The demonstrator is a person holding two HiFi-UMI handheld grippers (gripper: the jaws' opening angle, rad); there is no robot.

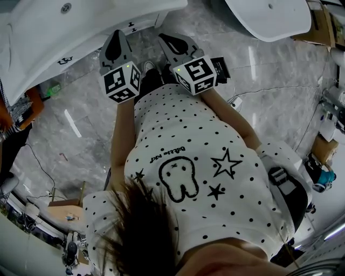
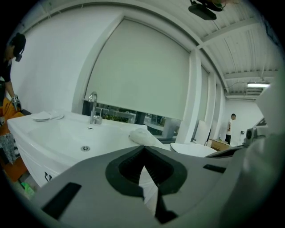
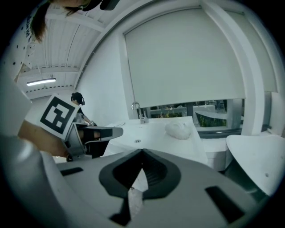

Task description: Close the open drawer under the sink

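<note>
The white sink vanity [image 1: 81, 40] stands at the head view's top left. Its front carries dark handles [image 1: 64, 61], and no drawer juts out from it there. Both grippers hang in the air before it, above the floor. My left gripper [image 1: 116, 46] has its jaws closed tip to tip on nothing. The right gripper [image 1: 173, 43], beside it, is likewise shut and empty. The left gripper view looks over the basin [image 2: 67, 133], the faucet [image 2: 93, 109] and a white cloth [image 2: 143, 136] on the rim. The right gripper view shows the same sink [image 3: 156, 133] and the left gripper [image 3: 95, 133].
A second white basin [image 1: 269, 16] sits at the top right, with a cardboard box [image 1: 318, 27] beyond it. Cables run over the grey marble floor [image 1: 280, 81]. An orange object [image 1: 27, 108] lies left of the vanity. A person [image 2: 231, 127] stands far off.
</note>
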